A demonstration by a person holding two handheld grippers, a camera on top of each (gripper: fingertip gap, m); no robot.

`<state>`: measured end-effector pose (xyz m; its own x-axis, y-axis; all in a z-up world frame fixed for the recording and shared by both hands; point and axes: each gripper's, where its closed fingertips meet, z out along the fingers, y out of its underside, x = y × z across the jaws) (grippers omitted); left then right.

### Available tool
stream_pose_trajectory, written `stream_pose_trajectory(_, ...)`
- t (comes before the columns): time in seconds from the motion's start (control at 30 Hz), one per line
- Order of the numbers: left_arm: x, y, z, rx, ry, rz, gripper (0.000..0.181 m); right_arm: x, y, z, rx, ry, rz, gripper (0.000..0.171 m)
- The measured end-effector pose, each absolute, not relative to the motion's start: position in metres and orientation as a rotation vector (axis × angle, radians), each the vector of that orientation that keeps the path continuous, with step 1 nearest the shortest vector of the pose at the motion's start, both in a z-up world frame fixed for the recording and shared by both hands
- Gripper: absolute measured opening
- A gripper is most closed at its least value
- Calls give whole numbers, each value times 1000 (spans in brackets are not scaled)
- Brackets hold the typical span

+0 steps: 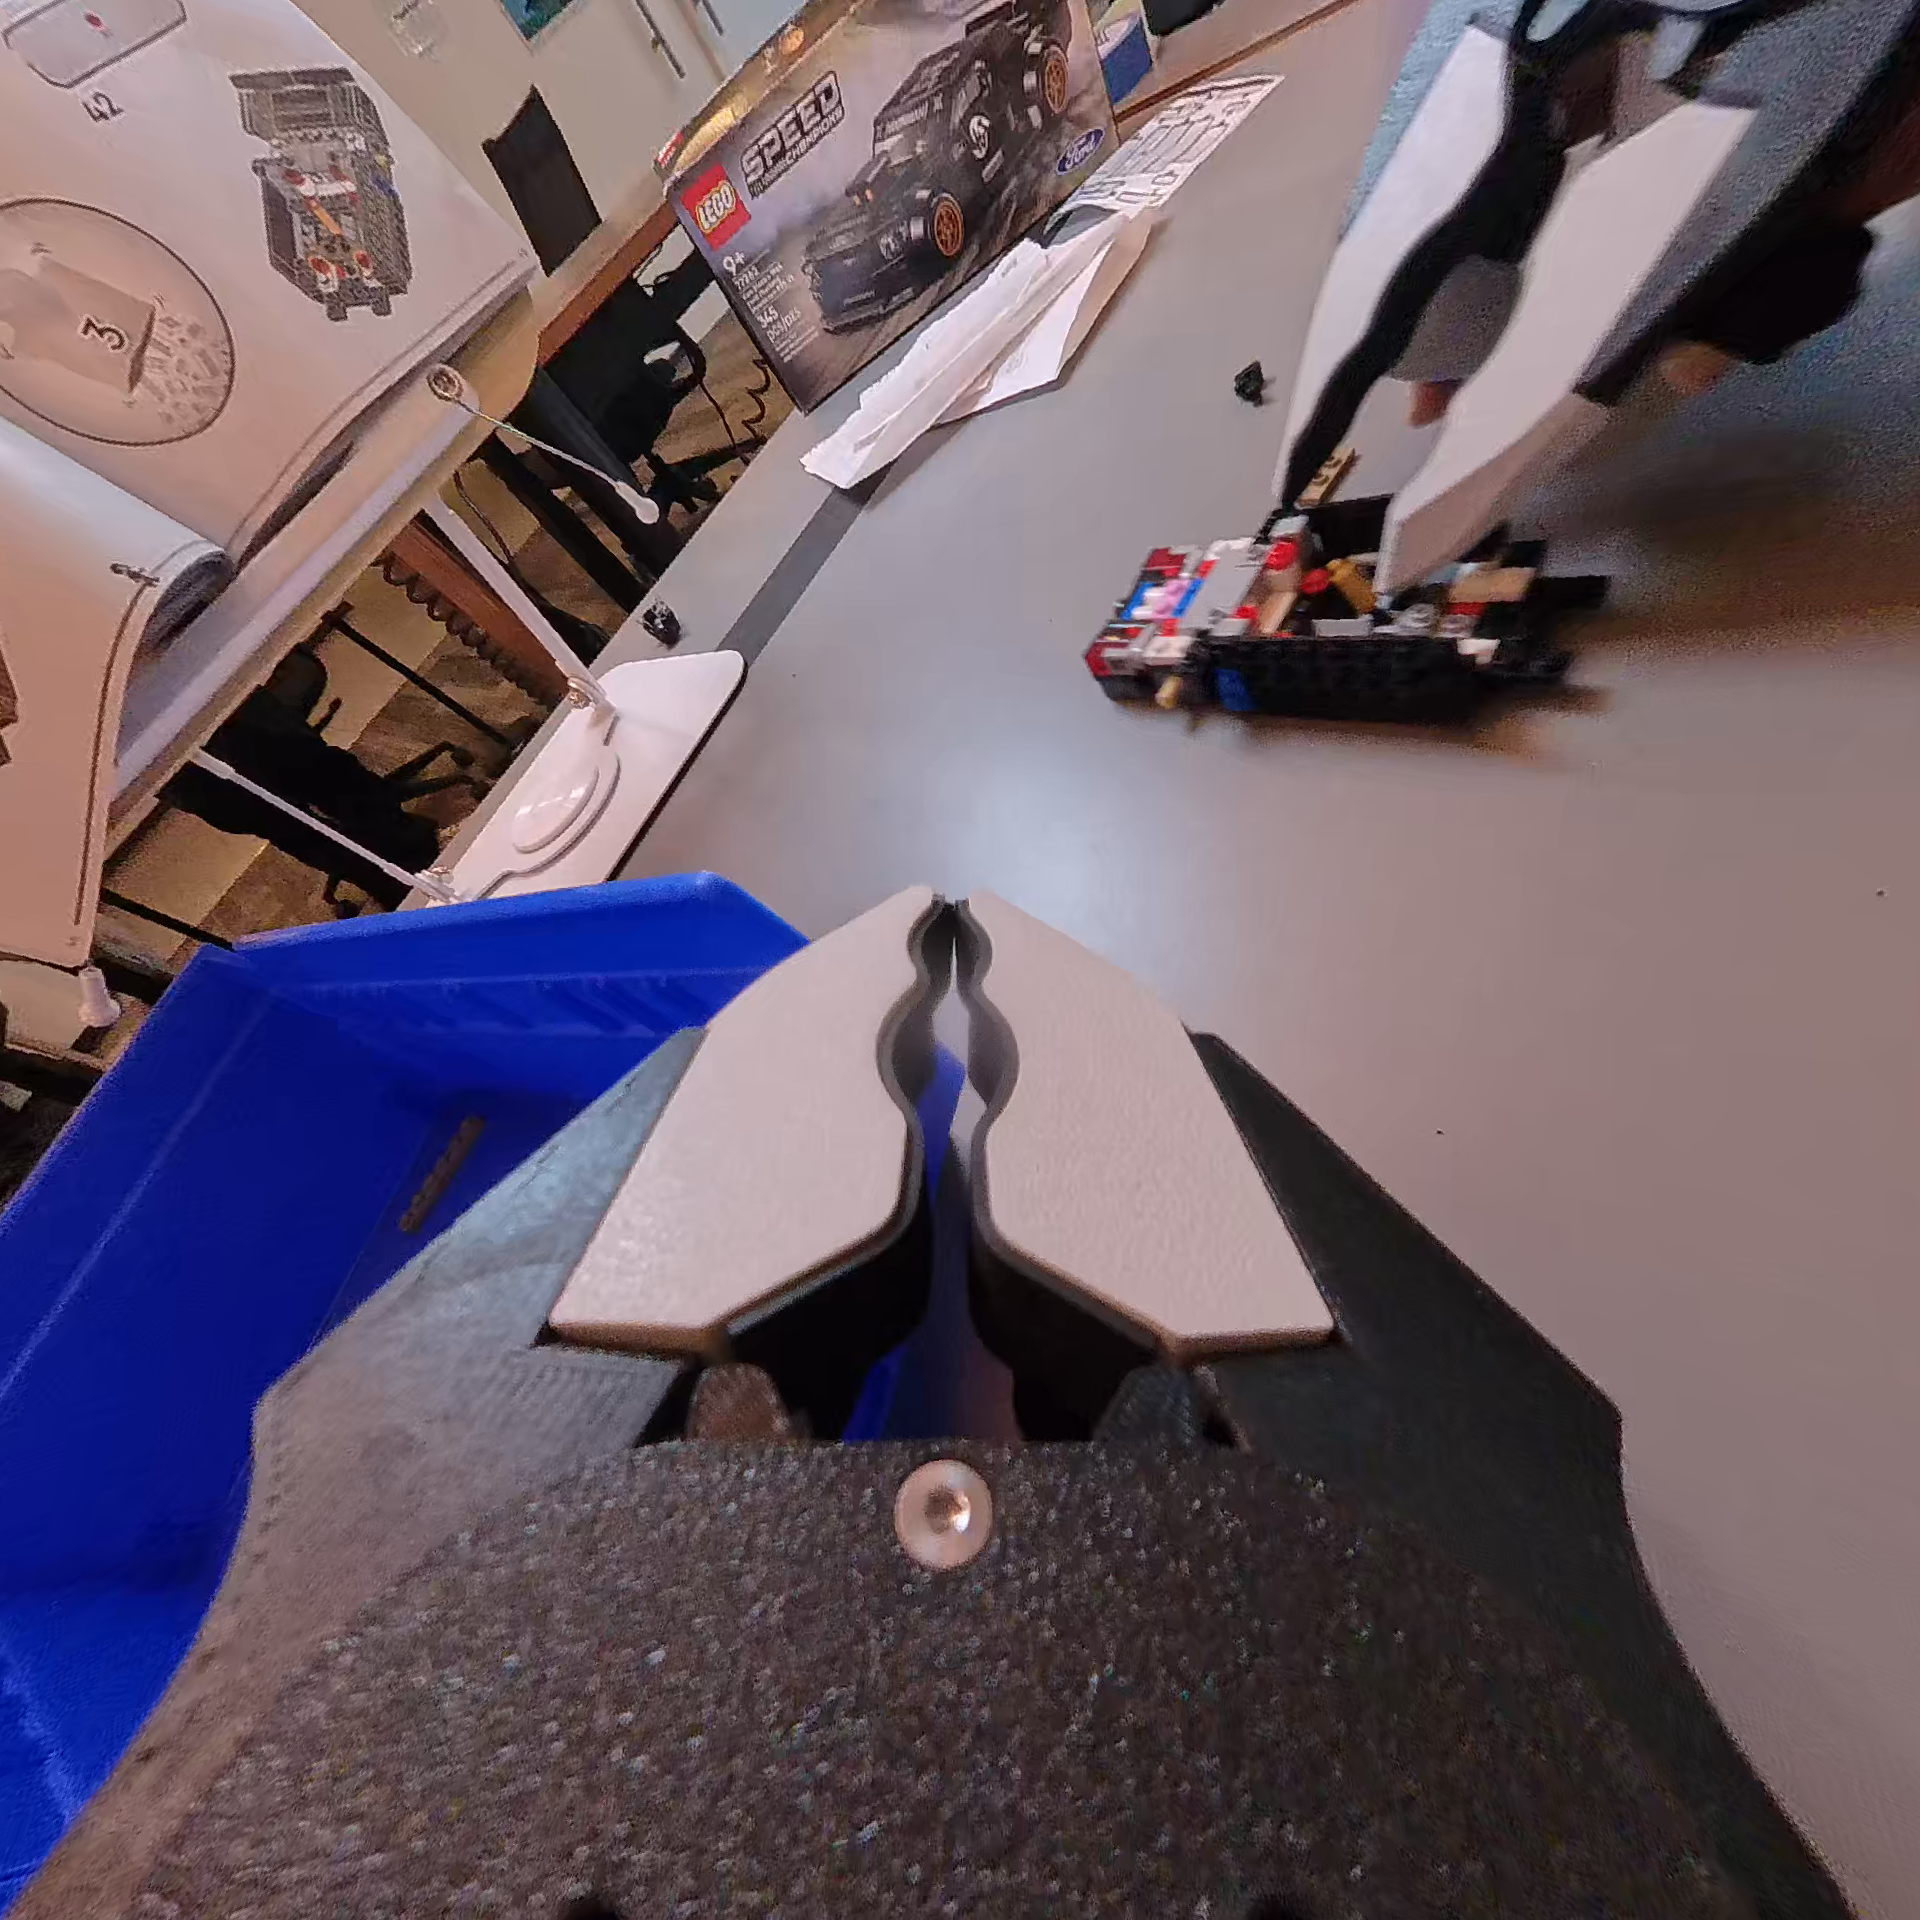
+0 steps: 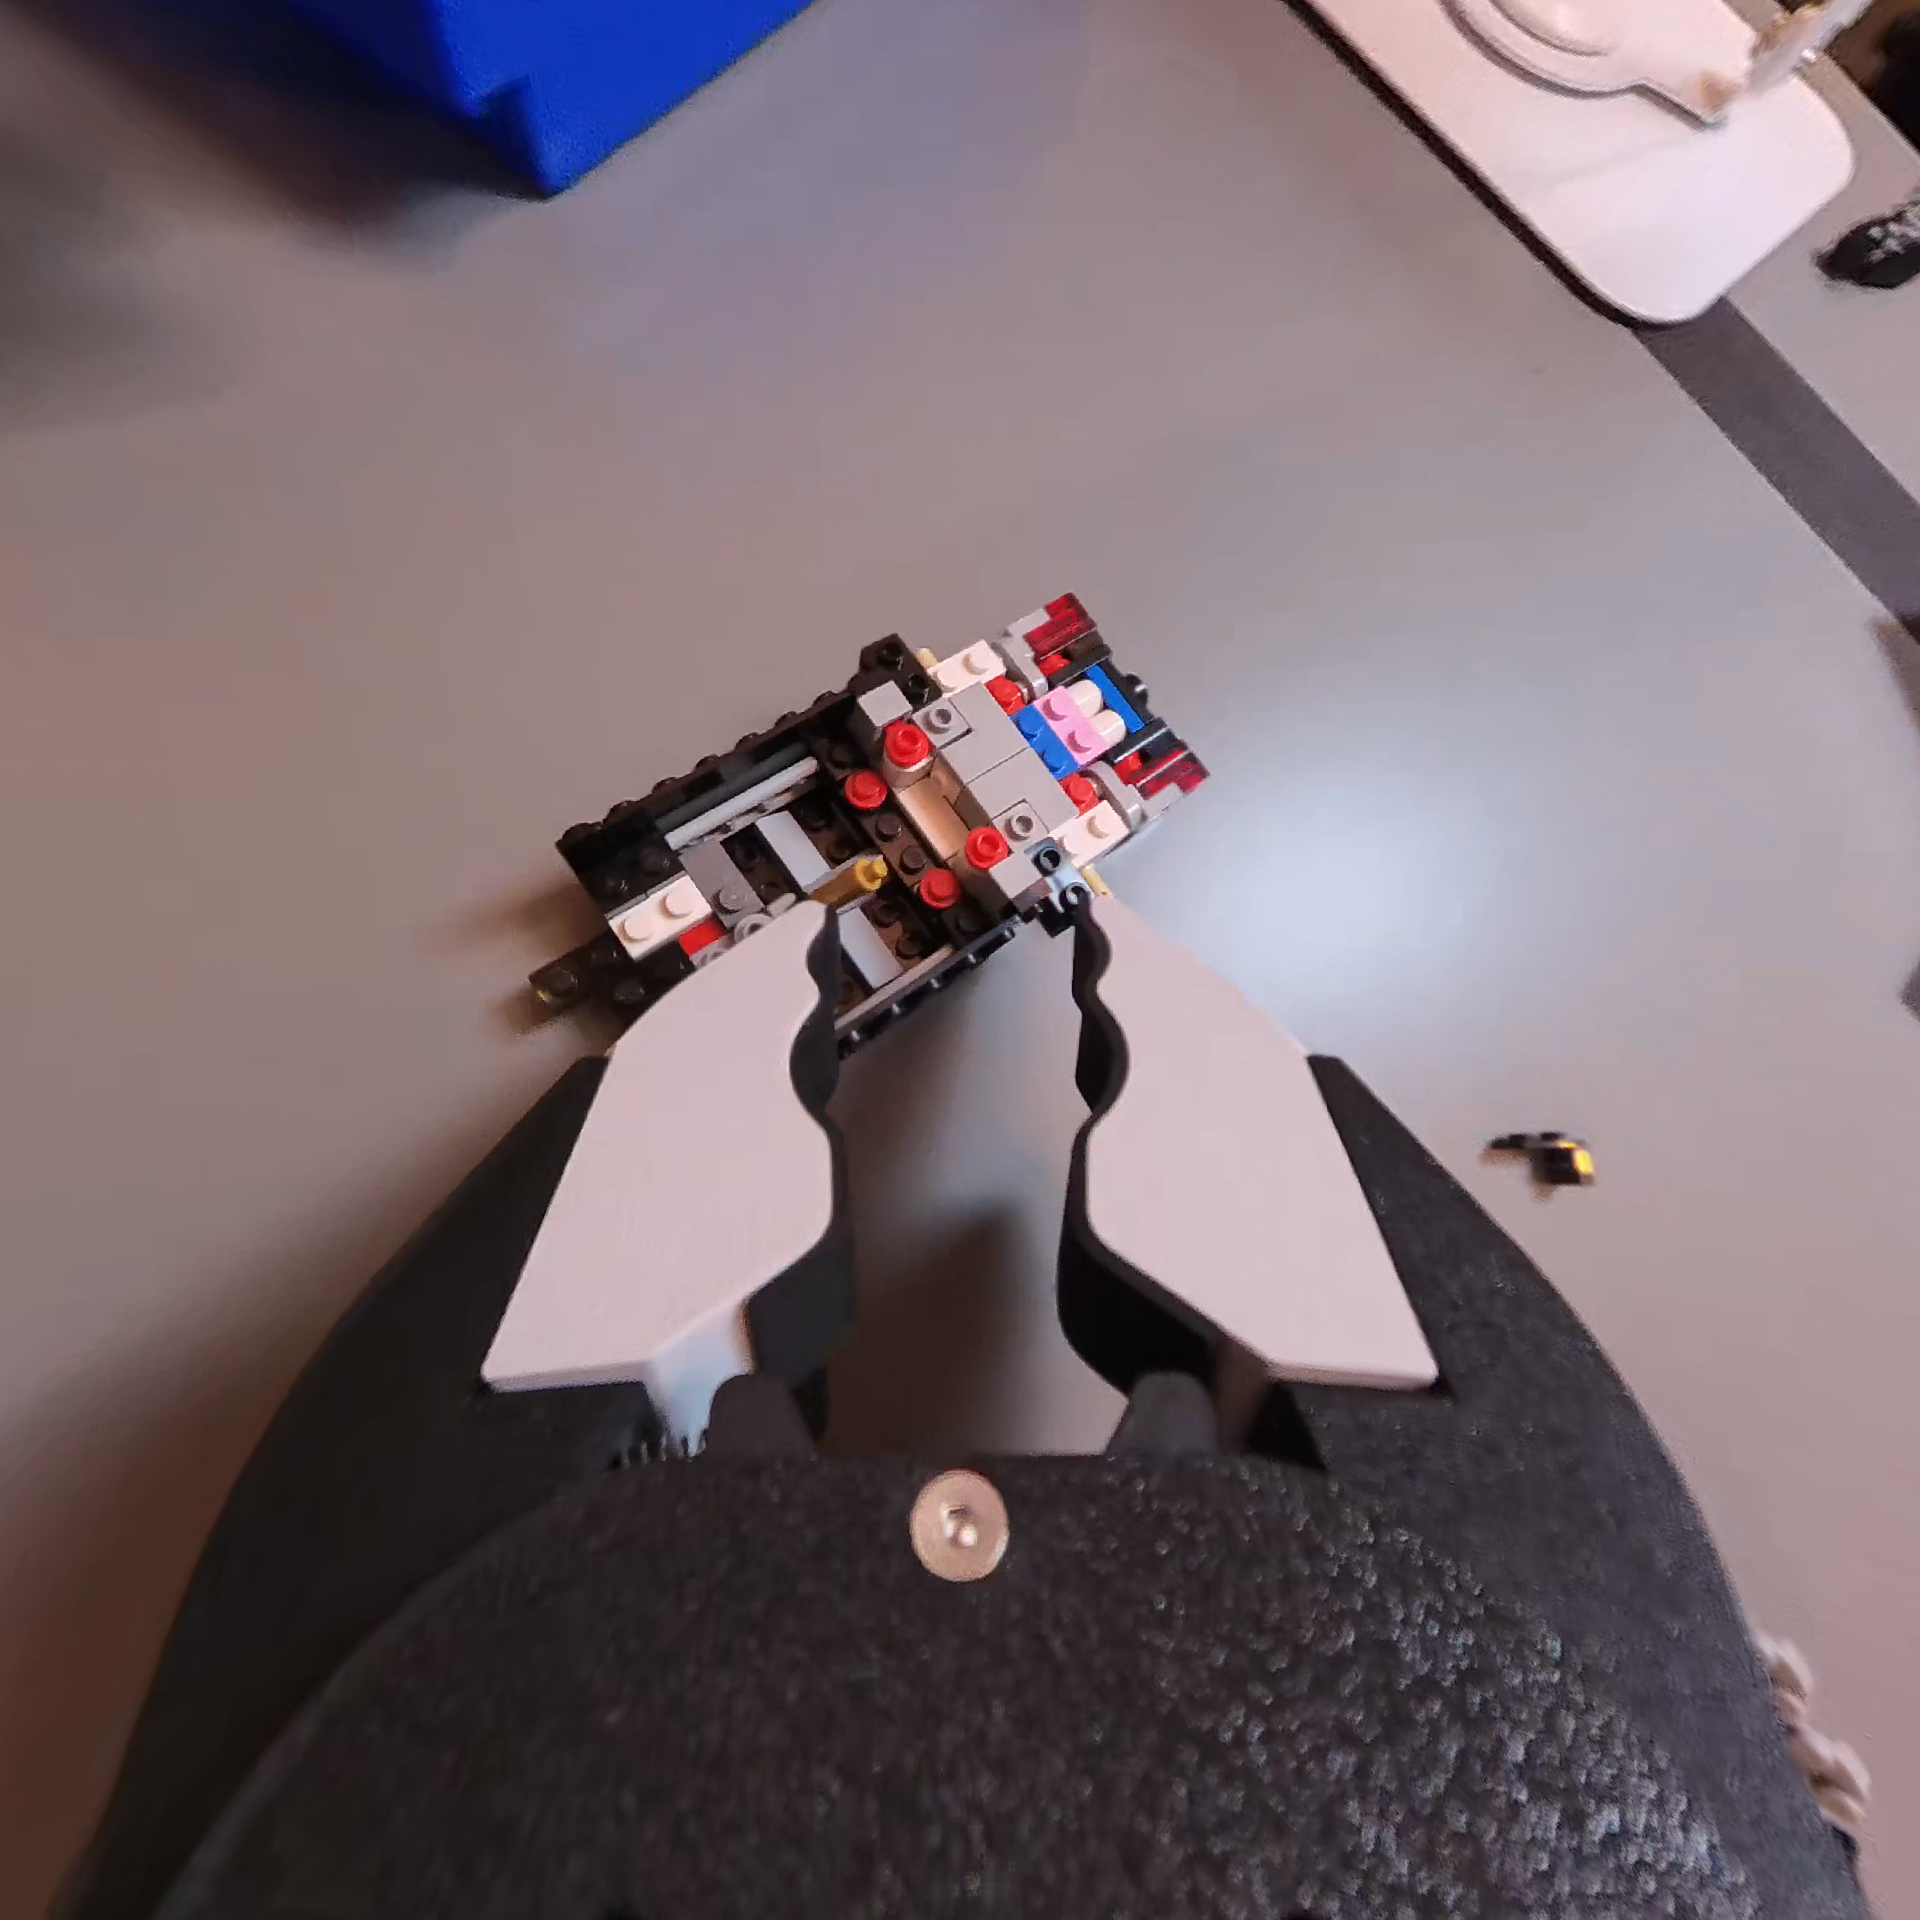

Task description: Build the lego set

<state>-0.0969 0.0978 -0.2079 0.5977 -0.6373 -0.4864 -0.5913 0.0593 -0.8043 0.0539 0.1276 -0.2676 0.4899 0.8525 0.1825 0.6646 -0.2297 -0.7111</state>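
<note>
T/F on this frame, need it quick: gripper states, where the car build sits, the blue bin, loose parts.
1. The left gripper is wide open. False: its fingers are closed together at the tips, with nothing visible between them.
2. The right gripper is open, with its tips at the near edge of the partly built lego car. True.
3. The car sits inside the blue bin. False: it rests on the grey table, apart from the bin.
4. The set's box stands on the table beyond the car. True.
5. A small loose black piece lies on the table off to the side of the right gripper. True.
</note>
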Motion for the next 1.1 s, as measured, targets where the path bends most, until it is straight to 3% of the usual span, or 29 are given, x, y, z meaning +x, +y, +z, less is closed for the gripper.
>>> stream_pose_trajectory(0.5, -100, 101, -211, -1602, 1034, -52, 1, 61, 246, -266, -2055, -930, 28, 42)
stream_pose_trajectory(0.7, -105, 104, -197, -1541, 981, -40, 1, 79, 244, -196, -1779, -769, 185, 43)
stream_pose_trajectory(0.9, -129, 112, -170, -1484, 811, -27, 0, 148, 253, -146, -1644, -554, 232, 44)
stream_pose_trajectory(1.1, -154, 119, -162, -1491, 704, -16, 0, 209, 278, -161, -1728, -466, 246, 32)
